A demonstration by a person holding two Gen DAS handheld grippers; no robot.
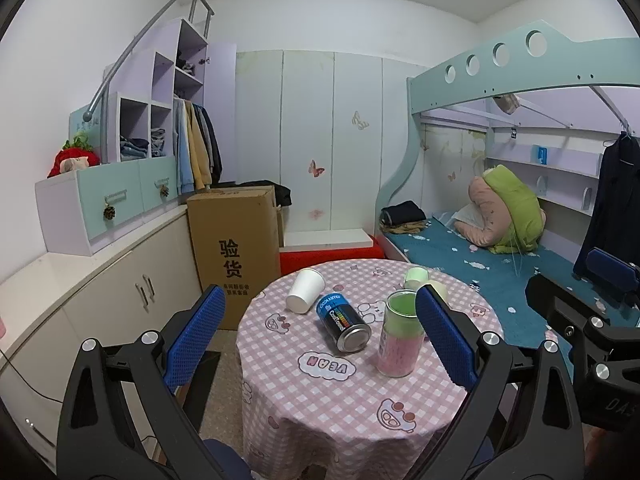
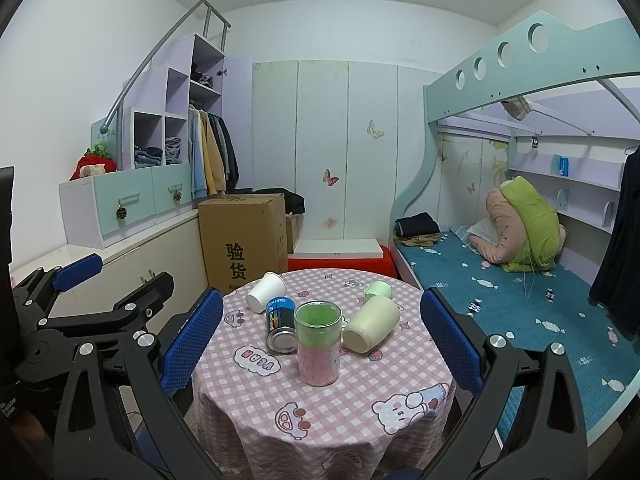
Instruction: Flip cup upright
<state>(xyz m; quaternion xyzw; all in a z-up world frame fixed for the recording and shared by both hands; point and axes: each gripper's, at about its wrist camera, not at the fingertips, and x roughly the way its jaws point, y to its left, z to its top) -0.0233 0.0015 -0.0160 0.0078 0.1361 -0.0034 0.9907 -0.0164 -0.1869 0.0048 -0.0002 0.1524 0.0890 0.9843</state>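
Note:
A white paper cup lies on its side at the far left of the round table; it also shows in the right wrist view. A cream cup lies on its side at the right, with a pale green cup lying behind it; in the left wrist view the green cup shows and my finger partly hides the cream one. My left gripper is open and empty, above the table's near side. My right gripper is open and empty, also short of the table.
A clear jar with pink and green filling stands upright mid-table. A blue can lies beside it. A cardboard box stands behind the table, cabinets at left, a bunk bed at right.

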